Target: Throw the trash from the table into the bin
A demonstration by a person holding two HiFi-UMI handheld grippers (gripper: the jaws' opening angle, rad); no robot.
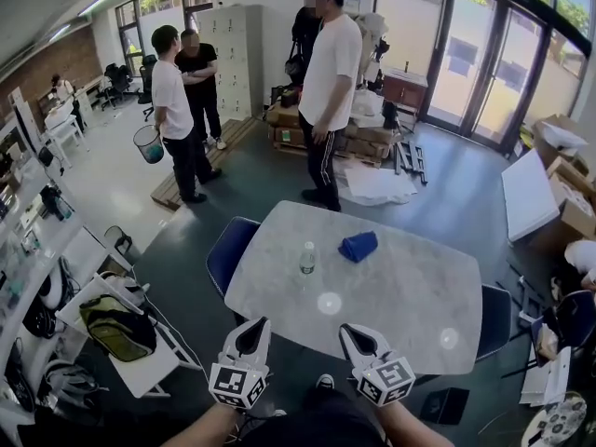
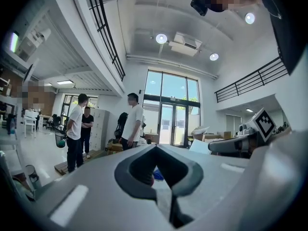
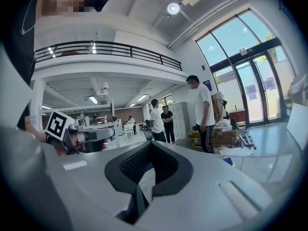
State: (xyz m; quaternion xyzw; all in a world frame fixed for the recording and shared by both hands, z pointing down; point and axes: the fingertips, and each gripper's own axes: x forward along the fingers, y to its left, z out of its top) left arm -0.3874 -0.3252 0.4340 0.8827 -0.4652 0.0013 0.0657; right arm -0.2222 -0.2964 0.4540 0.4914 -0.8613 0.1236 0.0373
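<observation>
Reaching has barely begun: the left gripper [image 1: 253, 333] and right gripper [image 1: 358, 341], fingers pressed together and empty, hover at the tabletop [image 1: 410, 296] edge, so 1 must spread toward the bottle [image 1: 306, 257] or blue wad [image 1: 358, 246] mid-table.

Person in white shirt [image 1: 332, 68] standing near cardboard boxes [image 1: 285, 117]; blue chair [image 1: 226, 252]

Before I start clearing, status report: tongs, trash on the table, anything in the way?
Both shut, empty: left tongs, right tongs. Bottle and blue wad on table, untouched. Bin far off, in a person's hand. Nothing between tongs and trash.
</observation>
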